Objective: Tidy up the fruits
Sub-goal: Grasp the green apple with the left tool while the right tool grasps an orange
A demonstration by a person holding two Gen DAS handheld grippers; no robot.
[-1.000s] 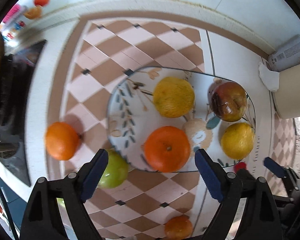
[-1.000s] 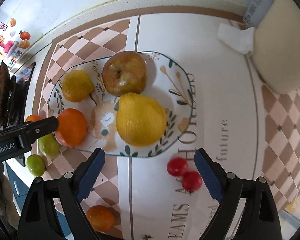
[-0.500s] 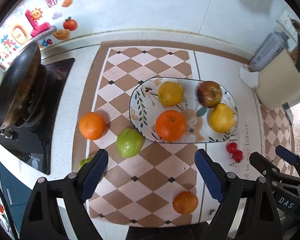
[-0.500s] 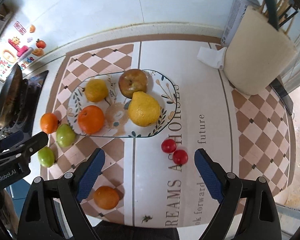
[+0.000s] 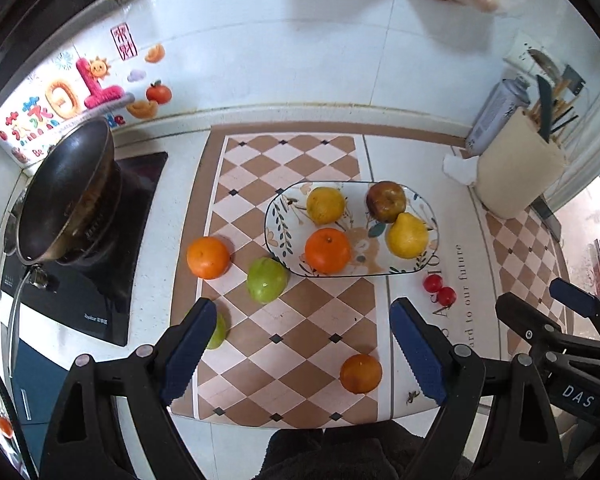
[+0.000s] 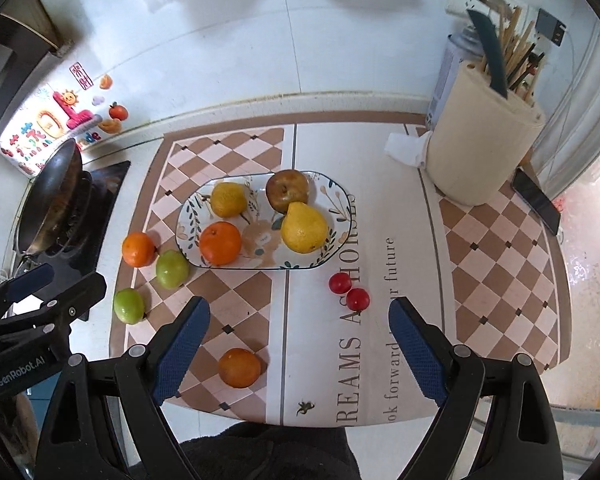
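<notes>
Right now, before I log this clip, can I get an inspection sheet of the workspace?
Surface: checkered mat on white counter.
Job's things: plate holds orange, pear, apple, yellow fruit; loose on the mat: two oranges, two green fruits, two cherry tomatoes.
Clutter: crumpled tissue, phone.
Grippers: left hand-held gripper and right hand-held gripper open, empty.
Cables: nothing seen.
Surroundings: wok on cooktop, utensil holder, tiled wall.

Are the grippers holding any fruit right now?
No. The left gripper and the right gripper are both open and empty, above the counter.
</notes>
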